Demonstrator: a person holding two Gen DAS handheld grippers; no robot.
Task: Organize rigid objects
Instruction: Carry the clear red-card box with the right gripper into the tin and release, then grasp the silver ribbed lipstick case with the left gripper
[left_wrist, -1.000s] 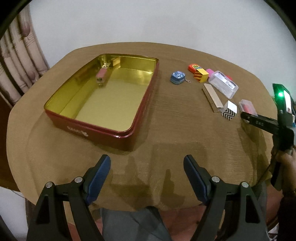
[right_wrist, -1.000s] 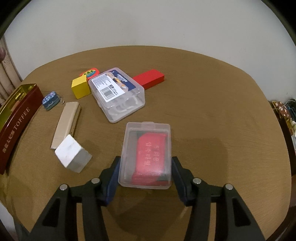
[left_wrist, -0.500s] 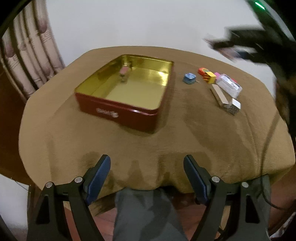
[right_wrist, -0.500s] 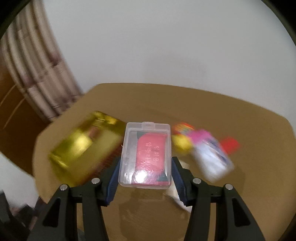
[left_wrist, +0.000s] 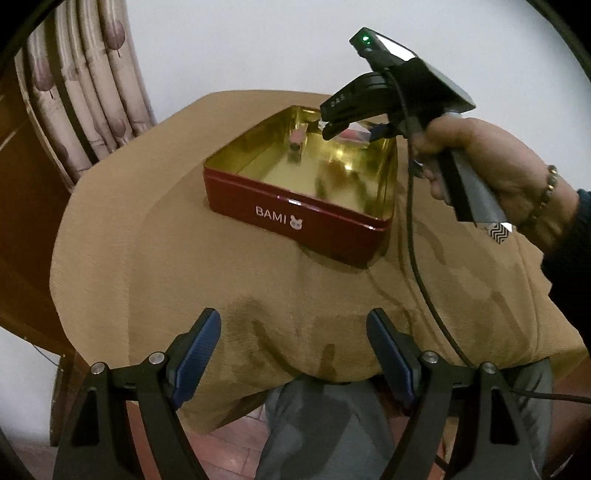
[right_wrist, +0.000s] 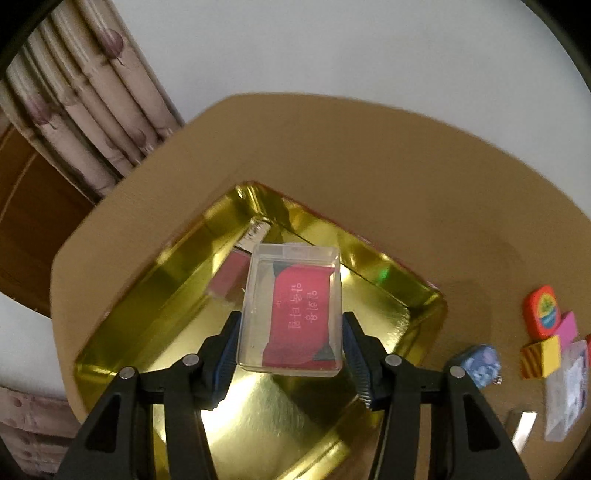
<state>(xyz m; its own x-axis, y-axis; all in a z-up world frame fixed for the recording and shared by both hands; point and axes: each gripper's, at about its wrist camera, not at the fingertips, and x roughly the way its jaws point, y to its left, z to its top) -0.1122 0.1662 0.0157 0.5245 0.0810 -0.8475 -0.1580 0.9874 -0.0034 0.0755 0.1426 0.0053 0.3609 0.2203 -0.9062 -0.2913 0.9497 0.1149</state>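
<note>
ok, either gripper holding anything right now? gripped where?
Right gripper holds the clear plastic case, pinched across its two long sides near the lower end, over the gold tin. Left gripper is open, holding nothing.

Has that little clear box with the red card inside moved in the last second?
Yes. The clear box, clamped in the right gripper, has gone from the tablecloth beside the loose items to above the gold tin, leftward.
</note>
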